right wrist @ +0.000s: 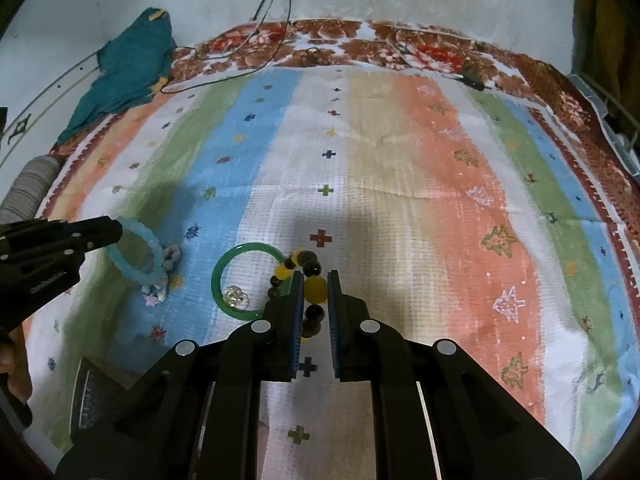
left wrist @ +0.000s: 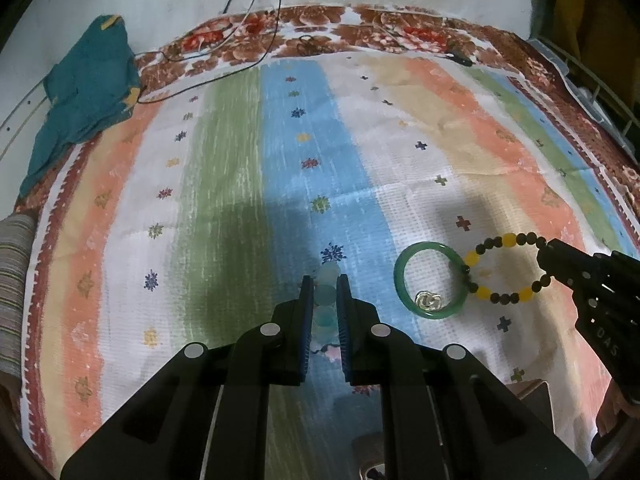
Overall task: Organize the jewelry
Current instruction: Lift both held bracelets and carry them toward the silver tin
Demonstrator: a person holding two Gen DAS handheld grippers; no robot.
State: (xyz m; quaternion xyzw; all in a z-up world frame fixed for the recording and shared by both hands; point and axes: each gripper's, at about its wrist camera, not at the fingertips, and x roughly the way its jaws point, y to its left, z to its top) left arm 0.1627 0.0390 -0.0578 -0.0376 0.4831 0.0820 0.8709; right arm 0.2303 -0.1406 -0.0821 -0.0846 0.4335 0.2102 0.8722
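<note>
My left gripper (left wrist: 325, 280) is shut on a pale blue bead bracelet (left wrist: 326, 298), whose beads show between the fingers. In the right wrist view that bracelet (right wrist: 134, 258) hangs as a loop from the left gripper (right wrist: 118, 230), with small charms at its lower end. My right gripper (right wrist: 315, 276) is shut on a bracelet of yellow and black beads (right wrist: 316, 290). In the left wrist view this bracelet (left wrist: 504, 270) forms a ring beside the right gripper (left wrist: 546, 254). A green bangle (left wrist: 426, 280) (right wrist: 230, 272) lies on the striped cloth, with a clear crystal piece (left wrist: 428, 301) (right wrist: 236, 297) inside it.
The striped cloth (right wrist: 400, 184) covers a bed with a brown floral border. A teal cloth (left wrist: 88, 96) lies at the far left with thin black cables (left wrist: 240, 72) near it. A dark box (right wrist: 96, 384) sits at the near edge. A hand (right wrist: 12, 360) shows at the left edge.
</note>
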